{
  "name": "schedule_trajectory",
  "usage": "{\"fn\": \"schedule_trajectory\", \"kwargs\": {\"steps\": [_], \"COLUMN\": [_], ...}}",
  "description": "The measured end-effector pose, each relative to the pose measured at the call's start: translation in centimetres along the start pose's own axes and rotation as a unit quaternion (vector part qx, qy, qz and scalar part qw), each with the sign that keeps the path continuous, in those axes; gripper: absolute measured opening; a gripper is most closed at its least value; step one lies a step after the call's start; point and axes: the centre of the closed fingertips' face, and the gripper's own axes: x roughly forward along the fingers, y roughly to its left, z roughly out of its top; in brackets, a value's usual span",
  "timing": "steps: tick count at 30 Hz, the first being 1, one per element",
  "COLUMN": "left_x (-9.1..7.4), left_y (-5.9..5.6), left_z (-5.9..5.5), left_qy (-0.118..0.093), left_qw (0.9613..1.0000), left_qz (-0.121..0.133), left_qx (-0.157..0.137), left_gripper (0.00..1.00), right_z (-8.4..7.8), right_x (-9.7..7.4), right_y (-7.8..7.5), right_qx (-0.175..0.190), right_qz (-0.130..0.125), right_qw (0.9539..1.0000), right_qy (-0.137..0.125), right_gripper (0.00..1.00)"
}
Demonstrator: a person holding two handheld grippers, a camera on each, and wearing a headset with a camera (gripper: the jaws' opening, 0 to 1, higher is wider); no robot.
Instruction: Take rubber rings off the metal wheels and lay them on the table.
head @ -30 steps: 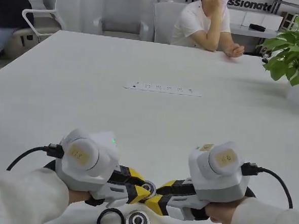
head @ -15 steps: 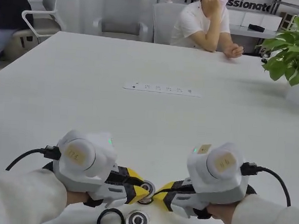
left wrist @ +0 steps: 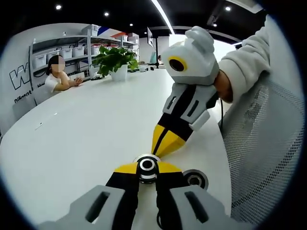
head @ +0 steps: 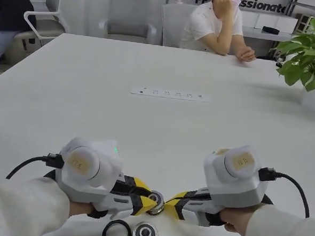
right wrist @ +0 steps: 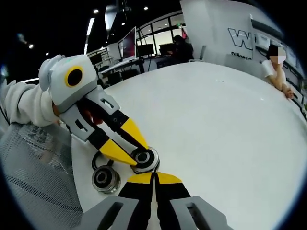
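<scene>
The left gripper clenches a wheel, the right gripper, jaws pressed together, sits just beside it at 3 o'clock, and a ring lies on the tabletop.

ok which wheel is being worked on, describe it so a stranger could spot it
At the near edge of the white table, two grippers meet tip to tip. The wheel sits clamped in the jaws of the left gripper, with the shut right gripper at its rim. The other wheel lies free on the table, next to a loose black ring.
</scene>
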Motion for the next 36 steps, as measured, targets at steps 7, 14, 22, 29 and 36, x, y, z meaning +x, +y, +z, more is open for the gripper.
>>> {"fn": "schedule_trajectory", "kwargs": {"steps": [7,14,22,29,36], "left_x": [0.0,-0.1,0.0,0.0,0.0], "left_y": [0.0,0.0,0.0,0.0,0.0], "left_z": [0.0,0.0,0.0,-0.1,0.0], "left_qy": [0.000,-0.005,-0.006,-0.009,-0.011], "left_qw": [1.0000,1.0000,1.0000,0.9999,0.9999], "left_qz": [0.000,0.002,0.002,0.002,0.002], "left_qx": [0.000,0.005,0.006,0.004,0.003], "left_gripper": [0.07,0.07,0.07,0.07,0.07], "right_z": [1.1,1.2,1.3,1.5,1.6], "right_x": [-0.5,-0.3,-0.4,-0.4,-0.4], "right_y": [-0.1,0.3,0.4,0.6,0.7], "right_qx": [0.053,0.039,0.039,0.037,0.037], "right_qz": [0.007,0.005,0.005,0.008,0.011], "right_qw": [0.9982,0.9989,0.9990,0.9990,0.9990], "right_qy": [-0.027,-0.025,-0.021,-0.023,-0.024], "right_gripper": [0.00,0.00,0.00,0.00,0.00]}}
